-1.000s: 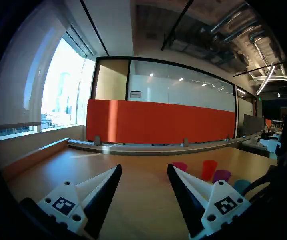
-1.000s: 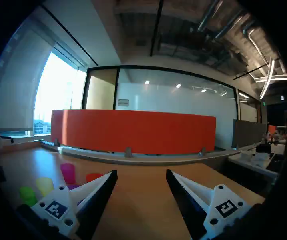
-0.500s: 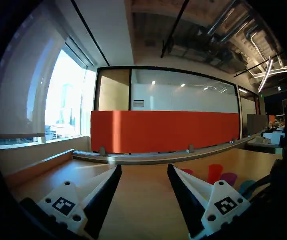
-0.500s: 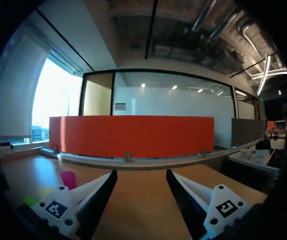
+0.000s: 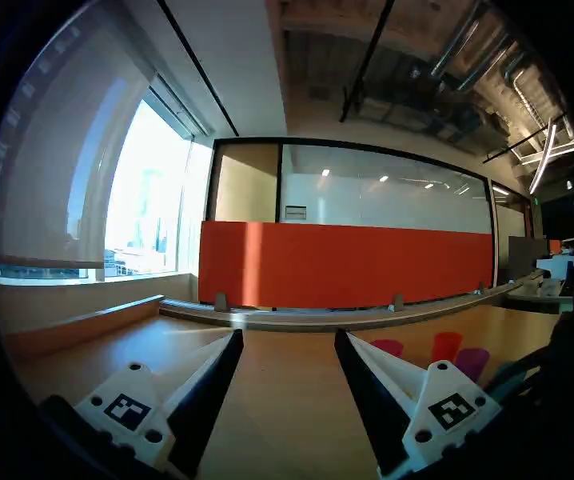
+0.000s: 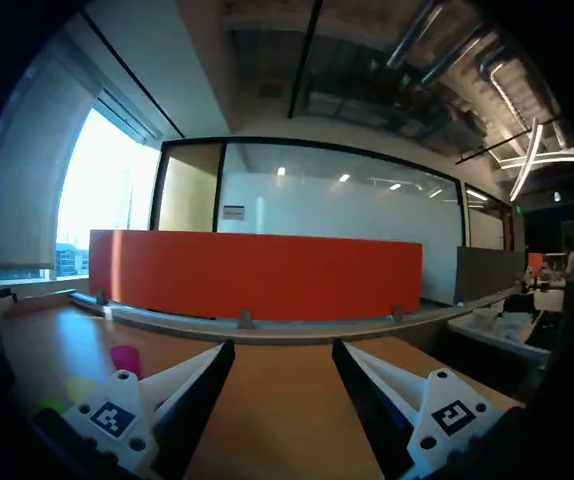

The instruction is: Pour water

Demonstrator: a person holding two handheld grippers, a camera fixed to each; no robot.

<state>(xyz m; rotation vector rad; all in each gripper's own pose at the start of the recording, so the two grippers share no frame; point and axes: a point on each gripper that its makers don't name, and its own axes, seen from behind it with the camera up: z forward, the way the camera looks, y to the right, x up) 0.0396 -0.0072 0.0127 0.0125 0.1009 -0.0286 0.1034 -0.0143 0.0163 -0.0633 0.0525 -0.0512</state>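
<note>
Orange cup upright, axis vertical, on table.

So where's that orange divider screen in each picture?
Left gripper view: the orange divider screen spans the middle, mostly right of centre.
Right gripper view: the orange divider screen spans the middle, slightly left of centre.
Shared landmark: the bright window beside its left end.

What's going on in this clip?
Two handheld grippers hover over a wooden table. The left gripper and the right gripper are both open and empty. Coloured cups stand on it: an orange cup and a purple cup in the left gripper view, a pink cup in the right gripper view. Nothing is gripped; pouring has not begun.
</note>
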